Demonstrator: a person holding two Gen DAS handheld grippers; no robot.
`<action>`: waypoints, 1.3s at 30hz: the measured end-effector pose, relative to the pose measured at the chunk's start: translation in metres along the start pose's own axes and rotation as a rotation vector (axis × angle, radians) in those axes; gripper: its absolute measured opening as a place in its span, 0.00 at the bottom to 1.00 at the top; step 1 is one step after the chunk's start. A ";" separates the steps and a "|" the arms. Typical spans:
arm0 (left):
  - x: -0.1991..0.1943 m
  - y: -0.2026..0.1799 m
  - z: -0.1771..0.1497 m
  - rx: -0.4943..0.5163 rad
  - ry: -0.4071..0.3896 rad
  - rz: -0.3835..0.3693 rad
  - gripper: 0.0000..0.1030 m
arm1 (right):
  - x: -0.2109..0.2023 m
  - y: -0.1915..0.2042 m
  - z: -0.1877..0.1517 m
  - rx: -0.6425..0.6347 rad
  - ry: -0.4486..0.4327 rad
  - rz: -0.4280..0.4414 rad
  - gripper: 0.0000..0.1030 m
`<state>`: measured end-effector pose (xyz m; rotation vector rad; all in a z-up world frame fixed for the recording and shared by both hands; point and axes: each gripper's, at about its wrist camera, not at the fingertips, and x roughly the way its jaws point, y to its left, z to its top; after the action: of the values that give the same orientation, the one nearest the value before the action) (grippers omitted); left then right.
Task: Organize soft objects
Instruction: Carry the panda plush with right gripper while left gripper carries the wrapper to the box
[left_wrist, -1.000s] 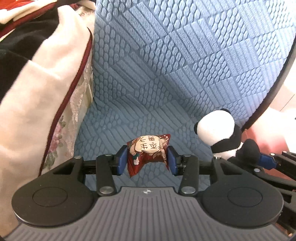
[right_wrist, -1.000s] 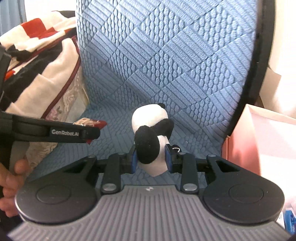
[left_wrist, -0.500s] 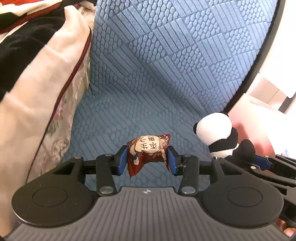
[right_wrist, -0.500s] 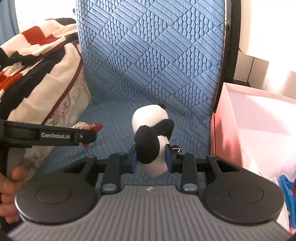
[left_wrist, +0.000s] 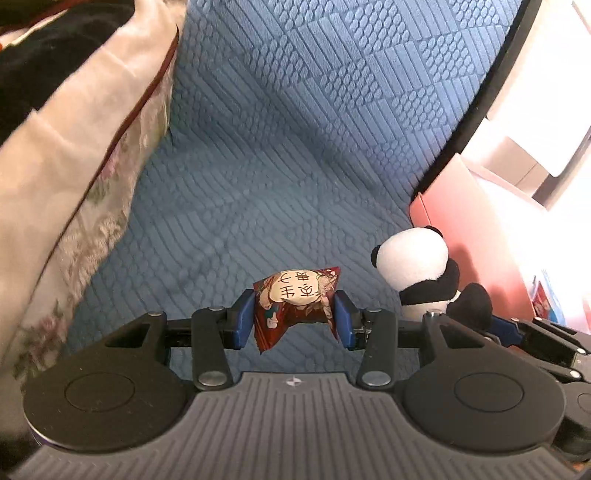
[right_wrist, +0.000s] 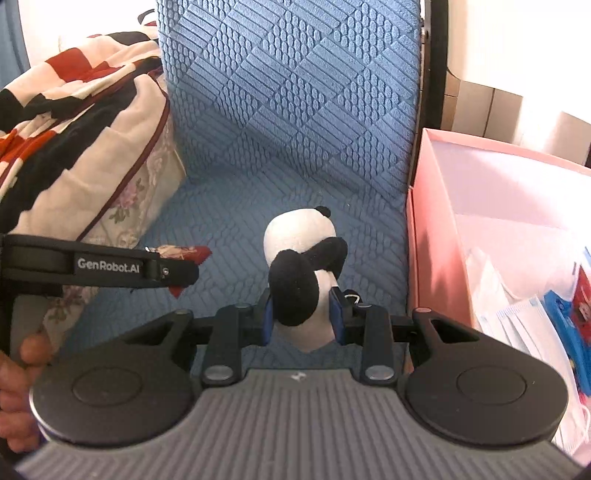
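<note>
Left gripper (left_wrist: 294, 308) pinching a small red pillow (left_wrist: 297, 301) with a cream patch and printed characters, blue pads pressed on both its sides, pillow held up off the blue chair seat (left_wrist: 240, 192). Right gripper (right_wrist: 301, 314) pinching a panda plush (right_wrist: 306, 266) by its lower body, head up and facing away, black arm toward the camera. In the right wrist view the left gripper sits at left, red pillow poking out past its tip; a hand (right_wrist: 18, 373) grips its handle at the near left edge. Panda is right of the pillow, near it, not touching. Textured blue chair back (right_wrist: 295, 92) far behind. Striped red, black and cream blanket (right_wrist: 66, 122) piled at left over a floral cushion (right_wrist: 129, 199). Pink box (right_wrist: 436, 229) just right of the chair, open, with face masks (right_wrist: 517, 325) and blue packets (right_wrist: 569, 325) inside.
</note>
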<state>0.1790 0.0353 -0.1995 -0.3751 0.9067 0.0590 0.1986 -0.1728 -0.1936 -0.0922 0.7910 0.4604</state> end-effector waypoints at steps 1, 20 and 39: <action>-0.002 -0.001 -0.002 -0.002 -0.001 0.003 0.49 | -0.002 0.000 -0.002 0.000 0.001 -0.004 0.33; -0.057 -0.036 -0.005 0.052 -0.035 -0.033 0.49 | -0.064 -0.017 -0.003 0.048 -0.048 0.000 0.33; -0.094 -0.125 0.034 0.121 -0.129 -0.123 0.50 | -0.135 -0.076 0.039 0.090 -0.173 -0.052 0.33</action>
<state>0.1725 -0.0597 -0.0714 -0.3098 0.7540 -0.0838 0.1751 -0.2799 -0.0781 0.0110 0.6365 0.3773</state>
